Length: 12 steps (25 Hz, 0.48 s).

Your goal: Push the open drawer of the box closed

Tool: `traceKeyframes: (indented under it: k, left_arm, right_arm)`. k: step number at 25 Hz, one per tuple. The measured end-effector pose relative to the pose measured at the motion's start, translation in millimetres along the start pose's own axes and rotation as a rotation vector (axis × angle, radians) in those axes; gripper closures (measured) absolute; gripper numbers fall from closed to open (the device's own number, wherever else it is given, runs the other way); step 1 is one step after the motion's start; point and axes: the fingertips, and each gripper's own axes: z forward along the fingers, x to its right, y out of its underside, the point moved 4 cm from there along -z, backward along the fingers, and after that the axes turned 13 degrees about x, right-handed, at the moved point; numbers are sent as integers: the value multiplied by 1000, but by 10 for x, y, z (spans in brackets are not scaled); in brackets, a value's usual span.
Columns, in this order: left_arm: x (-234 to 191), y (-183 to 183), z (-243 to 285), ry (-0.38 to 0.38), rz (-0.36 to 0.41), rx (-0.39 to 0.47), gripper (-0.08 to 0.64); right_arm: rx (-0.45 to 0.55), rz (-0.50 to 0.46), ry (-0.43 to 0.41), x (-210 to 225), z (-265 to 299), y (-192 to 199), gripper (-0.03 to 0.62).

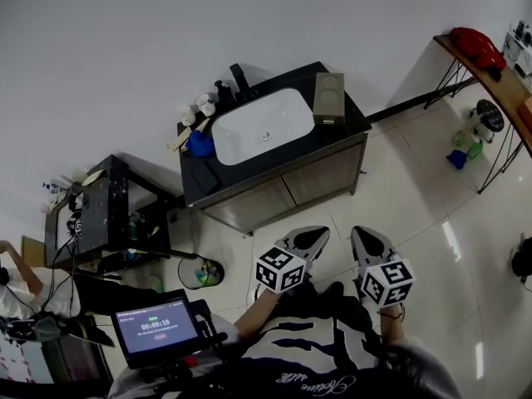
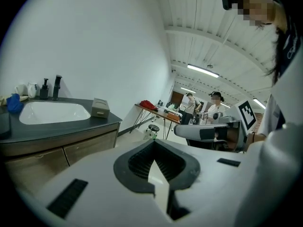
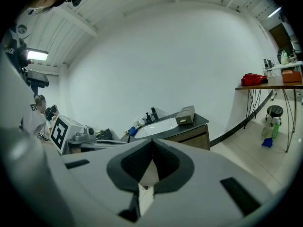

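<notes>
Pinched together and empty, my white plastic left gripper [image 1: 314, 238] and right gripper [image 1: 366, 238] hover by my waist; I'd approach the small tan drawer box [image 1: 329, 98] at twelve o'clock on the black counter [image 1: 199, 178], pushing squarely.

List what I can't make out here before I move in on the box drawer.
- Box: the head view sees mostly its top, and both gripper views show it too small to tell how far its drawer stands out.
- Small items beside the faucet: too small in every view to name.
- Black shelf unit at the left: its contents are dark and cluttered in the head view.
</notes>
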Motion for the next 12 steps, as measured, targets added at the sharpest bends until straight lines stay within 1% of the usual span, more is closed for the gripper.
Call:
traceKeyframes:
  k: [5,12]
  left_arm:
    - [60,24,-191,15,-23,3,561]
    - [29,-51,-534,31,4,-4,561]
  right_arm:
    - [1,-5,3,-199,-33,21,603]
    - [11,-3,41,-526,-71,50,603]
